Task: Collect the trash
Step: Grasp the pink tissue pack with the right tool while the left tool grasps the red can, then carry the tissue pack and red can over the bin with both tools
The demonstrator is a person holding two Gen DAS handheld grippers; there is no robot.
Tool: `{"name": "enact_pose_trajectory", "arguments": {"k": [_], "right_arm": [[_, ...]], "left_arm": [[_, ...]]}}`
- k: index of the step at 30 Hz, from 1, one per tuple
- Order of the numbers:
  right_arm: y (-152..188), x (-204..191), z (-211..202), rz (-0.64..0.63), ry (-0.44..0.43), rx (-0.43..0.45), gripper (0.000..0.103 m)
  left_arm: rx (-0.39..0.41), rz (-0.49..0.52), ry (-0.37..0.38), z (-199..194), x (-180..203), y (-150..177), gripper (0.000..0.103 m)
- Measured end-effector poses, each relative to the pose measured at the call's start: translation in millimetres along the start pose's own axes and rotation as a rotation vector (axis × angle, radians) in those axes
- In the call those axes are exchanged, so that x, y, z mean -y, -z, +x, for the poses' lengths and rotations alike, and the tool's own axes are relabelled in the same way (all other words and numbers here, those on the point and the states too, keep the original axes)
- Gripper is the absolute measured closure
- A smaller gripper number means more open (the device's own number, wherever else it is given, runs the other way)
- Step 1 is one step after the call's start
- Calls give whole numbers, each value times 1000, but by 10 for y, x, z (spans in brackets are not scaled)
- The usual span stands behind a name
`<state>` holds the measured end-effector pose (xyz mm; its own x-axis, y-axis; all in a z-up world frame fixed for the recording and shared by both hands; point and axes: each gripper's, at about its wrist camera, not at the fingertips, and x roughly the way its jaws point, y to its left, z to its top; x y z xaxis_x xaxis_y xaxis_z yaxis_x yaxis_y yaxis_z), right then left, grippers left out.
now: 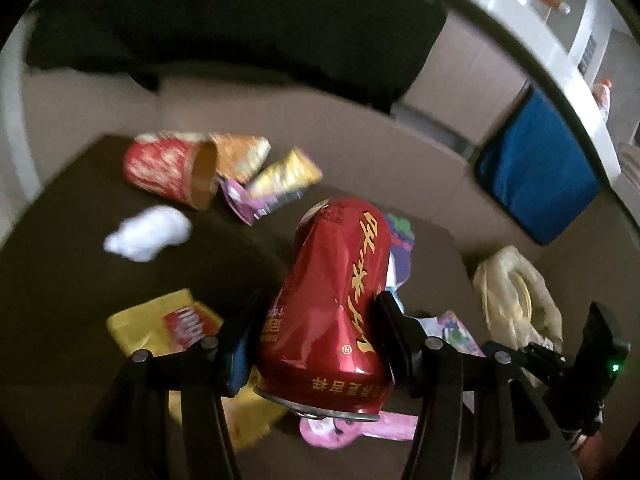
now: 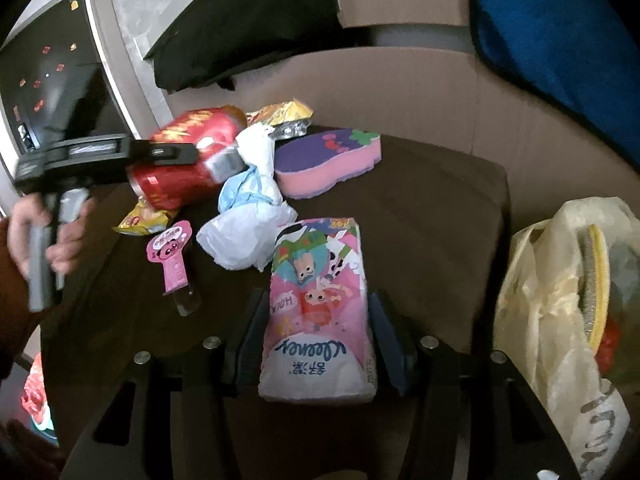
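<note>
My left gripper (image 1: 316, 312) is shut on a dented red drink can (image 1: 334, 300) and holds it above the dark brown table (image 1: 60, 272); the can also shows in the right wrist view (image 2: 180, 160). My right gripper (image 2: 316, 320) is shut on a pink tissue pack (image 2: 320, 312) low over the table. A cream plastic trash bag (image 2: 560, 312) hangs open at the table's right edge, with trash inside. More trash lies on the table: a red paper cup (image 1: 168, 172), snack wrappers (image 1: 280, 176), a white wad (image 1: 148, 232), a yellow wrapper (image 1: 160, 320).
A crumpled white bag with a blue mask (image 2: 248, 208), a purple and pink sponge (image 2: 328, 160) and a pink tag (image 2: 172, 256) lie mid-table. A sofa with a black cushion (image 1: 240, 32) and a blue cushion (image 1: 536, 168) stands behind.
</note>
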<state>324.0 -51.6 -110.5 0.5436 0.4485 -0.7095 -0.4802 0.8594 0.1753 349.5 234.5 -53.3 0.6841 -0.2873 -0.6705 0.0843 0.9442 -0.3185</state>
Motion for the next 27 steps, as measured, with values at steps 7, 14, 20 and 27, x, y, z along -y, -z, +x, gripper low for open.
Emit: {"name": "enact_pose_trajectory", "arguments": {"k": [7, 14, 20, 27], "right_arm": [[-4, 61, 117, 57, -54, -58, 49], [-14, -187, 174, -82, 81, -94, 57], [-32, -142, -519, -64, 80, 59, 61], [0, 27, -1703, -18, 145, 260, 61]], "left_arm": [[152, -45, -88, -411, 320, 365, 47], [223, -34, -161, -679, 548, 528, 47], [303, -33, -139, -1010, 879, 616, 47], [392, 65, -84, -1307, 1633, 661, 47]]}}
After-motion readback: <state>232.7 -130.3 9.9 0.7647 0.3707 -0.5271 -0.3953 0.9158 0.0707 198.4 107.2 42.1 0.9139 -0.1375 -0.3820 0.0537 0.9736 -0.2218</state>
